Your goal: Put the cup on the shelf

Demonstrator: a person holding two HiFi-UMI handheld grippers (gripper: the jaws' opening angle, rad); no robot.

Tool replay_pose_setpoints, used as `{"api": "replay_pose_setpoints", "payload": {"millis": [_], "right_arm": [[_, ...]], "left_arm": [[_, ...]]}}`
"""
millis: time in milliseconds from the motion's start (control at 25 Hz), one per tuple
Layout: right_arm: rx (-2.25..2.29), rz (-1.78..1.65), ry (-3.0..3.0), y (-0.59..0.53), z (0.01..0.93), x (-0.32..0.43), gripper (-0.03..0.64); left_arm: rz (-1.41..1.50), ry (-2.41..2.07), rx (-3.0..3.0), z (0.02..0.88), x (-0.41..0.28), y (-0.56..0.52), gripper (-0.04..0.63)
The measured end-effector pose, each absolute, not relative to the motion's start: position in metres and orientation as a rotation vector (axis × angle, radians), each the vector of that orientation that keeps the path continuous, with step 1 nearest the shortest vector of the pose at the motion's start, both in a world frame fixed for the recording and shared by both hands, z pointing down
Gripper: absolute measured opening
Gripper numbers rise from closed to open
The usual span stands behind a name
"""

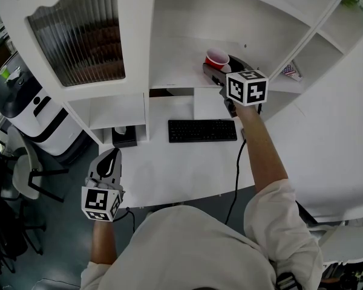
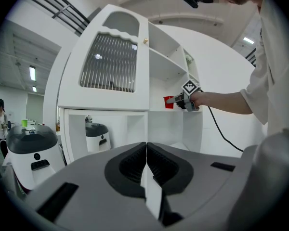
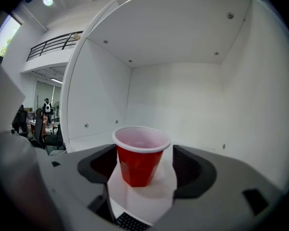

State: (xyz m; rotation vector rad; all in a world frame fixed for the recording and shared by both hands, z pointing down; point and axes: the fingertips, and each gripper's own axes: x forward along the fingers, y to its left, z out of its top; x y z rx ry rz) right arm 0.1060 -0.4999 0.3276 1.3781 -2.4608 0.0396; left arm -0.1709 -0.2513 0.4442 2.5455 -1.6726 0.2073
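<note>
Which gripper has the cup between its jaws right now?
The right gripper: the red cup stands between its open jaws. The left gripper is shut, empty.

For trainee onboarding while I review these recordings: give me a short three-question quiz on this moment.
1. True or false: the red plastic cup stands upright on the white shelf.
2. The left hand-held gripper is: A) open, B) shut and empty, C) shut on the cup.
3. What lies on the white desk below the shelf?
Key: 1 true; 2 B; 3 a black keyboard.
</note>
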Motion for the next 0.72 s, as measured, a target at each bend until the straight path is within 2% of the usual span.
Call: {"api": "replay_pose_setpoints", "payload": {"millis": [720], "right_arm": [[1.415, 0.017, -2.503, -0.462, 0.305, 0.124, 0.341]], "left_arm": [[0.21, -1.607, 2.605, 0.439, -0.155, -0.249, 0.005]]}}
